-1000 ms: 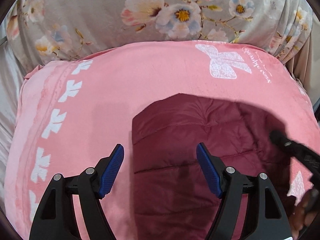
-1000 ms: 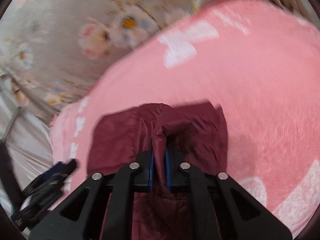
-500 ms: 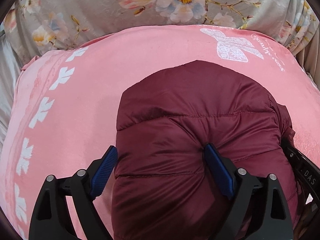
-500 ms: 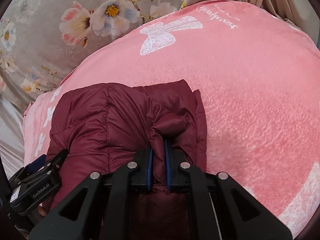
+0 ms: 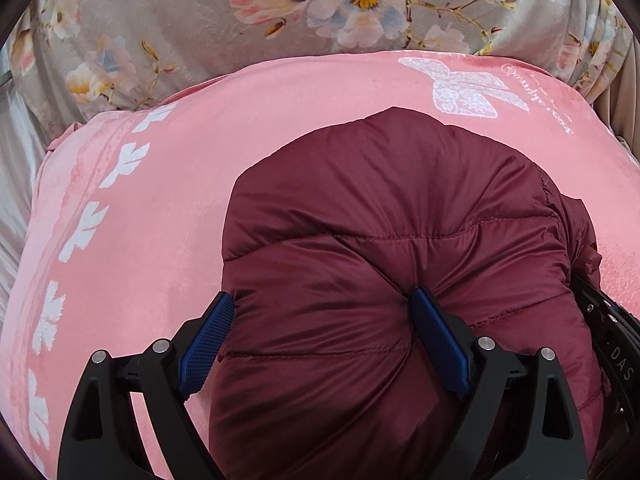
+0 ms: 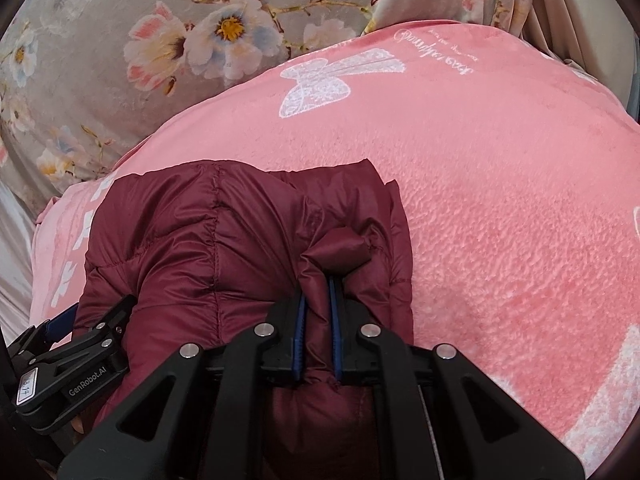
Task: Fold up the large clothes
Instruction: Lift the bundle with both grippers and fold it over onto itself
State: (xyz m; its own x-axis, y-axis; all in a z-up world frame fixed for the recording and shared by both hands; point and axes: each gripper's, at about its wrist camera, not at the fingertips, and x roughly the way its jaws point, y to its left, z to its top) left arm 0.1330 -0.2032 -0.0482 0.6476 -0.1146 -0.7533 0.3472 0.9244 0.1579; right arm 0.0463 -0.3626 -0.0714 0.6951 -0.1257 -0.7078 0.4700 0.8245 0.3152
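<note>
We pinch a ridge of the maroon jacket (image 6: 224, 248) in the right gripper (image 6: 317, 320) to anchor the fold. The left gripper (image 5: 324, 320), jaws just opened wide, straddles the padding unclamped. The jacket lies on the pink blanket (image 6: 500, 200), butterfly print (image 6: 328, 80) at 12 o'clock.

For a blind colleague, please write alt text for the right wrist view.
The right gripper is shut on a fold of a maroon puffer jacket that lies on a pink blanket with a white butterfly print. The left gripper shows at the lower left, beside the jacket.
</note>
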